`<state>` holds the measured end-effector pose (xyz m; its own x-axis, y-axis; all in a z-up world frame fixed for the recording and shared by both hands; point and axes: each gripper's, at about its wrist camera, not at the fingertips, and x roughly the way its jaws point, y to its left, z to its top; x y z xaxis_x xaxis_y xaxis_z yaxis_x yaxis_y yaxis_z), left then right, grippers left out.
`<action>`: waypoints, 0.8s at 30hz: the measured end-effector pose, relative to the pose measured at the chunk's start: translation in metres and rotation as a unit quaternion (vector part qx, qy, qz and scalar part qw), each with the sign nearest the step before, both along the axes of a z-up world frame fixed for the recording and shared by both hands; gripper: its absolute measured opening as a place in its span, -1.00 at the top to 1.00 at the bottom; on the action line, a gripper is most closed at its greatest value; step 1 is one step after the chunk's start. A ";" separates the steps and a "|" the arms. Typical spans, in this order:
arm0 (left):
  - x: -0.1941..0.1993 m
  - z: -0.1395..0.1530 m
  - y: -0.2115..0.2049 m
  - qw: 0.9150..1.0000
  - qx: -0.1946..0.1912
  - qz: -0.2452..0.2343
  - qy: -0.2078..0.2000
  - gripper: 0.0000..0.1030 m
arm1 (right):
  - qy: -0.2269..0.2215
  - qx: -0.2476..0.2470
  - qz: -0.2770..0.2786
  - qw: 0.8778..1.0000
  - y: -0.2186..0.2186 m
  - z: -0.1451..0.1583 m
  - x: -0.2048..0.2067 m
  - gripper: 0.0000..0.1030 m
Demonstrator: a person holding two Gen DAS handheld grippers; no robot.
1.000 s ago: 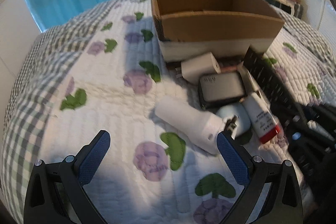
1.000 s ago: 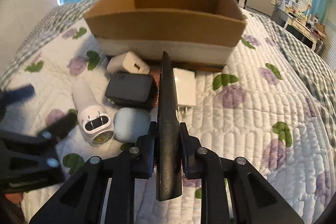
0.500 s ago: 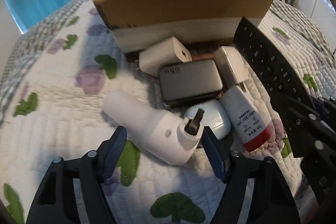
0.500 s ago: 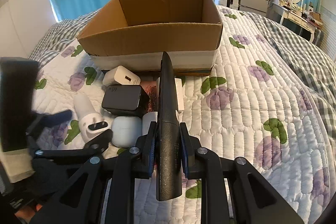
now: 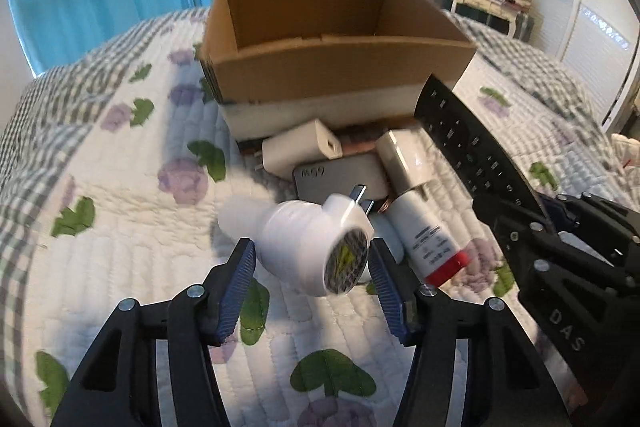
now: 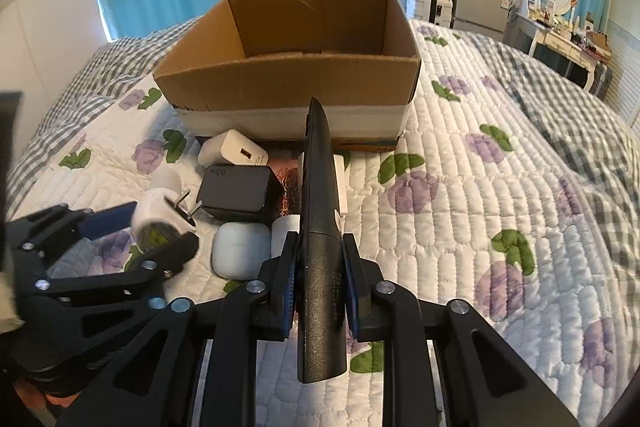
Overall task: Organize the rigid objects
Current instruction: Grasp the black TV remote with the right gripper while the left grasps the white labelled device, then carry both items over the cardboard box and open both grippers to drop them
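My left gripper (image 5: 312, 277) is shut on a white plug-in device (image 5: 308, 247) with two prongs and holds it lifted and tilted above the quilt; both also show in the right wrist view (image 6: 160, 215). My right gripper (image 6: 320, 281) is shut on a black remote control (image 6: 318, 211), held on edge and pointing at the open cardboard box (image 6: 288, 67). The remote (image 5: 472, 151) and box (image 5: 332, 67) show in the left wrist view too. The box looks empty inside.
On the quilt in front of the box lie a white charger (image 6: 234, 151), a dark power bank (image 6: 236, 193), a white earbud case (image 6: 242, 249), another white adapter (image 5: 406, 159) and a white tube with a red cap (image 5: 430, 239). A dresser stands far right.
My left gripper moved in around the white plug-in device, closed on it and lifted it, tipping its pronged end up. My right gripper rose a little with the remote.
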<state>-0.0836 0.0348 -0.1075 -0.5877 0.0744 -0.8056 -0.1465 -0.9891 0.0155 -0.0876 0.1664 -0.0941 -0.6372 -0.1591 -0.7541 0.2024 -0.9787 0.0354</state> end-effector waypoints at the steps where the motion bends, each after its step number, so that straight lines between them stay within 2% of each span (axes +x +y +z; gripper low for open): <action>1: 0.001 0.000 -0.001 1.000 0.000 -0.001 0.002 -0.12 | 0.003 0.002 0.000 1.000 0.000 0.002 0.001 0.64; 4: 0.005 0.002 -0.007 1.000 0.008 -0.004 -0.005 -0.11 | 0.012 0.008 -0.001 1.000 -0.002 0.010 0.006 0.64; 10: 0.009 0.013 0.000 1.000 0.015 -0.006 0.008 -0.11 | 0.024 0.017 -0.005 1.000 -0.001 0.021 0.016 0.64; 17: 0.012 0.053 -0.001 0.999 0.022 -0.007 0.049 -0.10 | 0.051 0.023 -0.007 0.998 0.001 0.047 0.025 0.64; 20: 0.005 0.074 -0.002 0.997 0.029 -0.007 0.065 -0.10 | 0.070 0.026 -0.005 0.997 0.001 0.068 0.021 0.64; 24: -0.012 0.106 0.002 0.995 0.018 -0.015 0.096 -0.10 | 0.098 0.026 0.004 0.995 0.001 0.100 0.007 0.64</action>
<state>-0.0955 0.0371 -0.0019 -0.7273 0.1213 -0.6755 -0.1732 -0.9848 0.0097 -0.0810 0.1673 0.0063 -0.7713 -0.1280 -0.6234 0.2076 -0.9766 -0.0563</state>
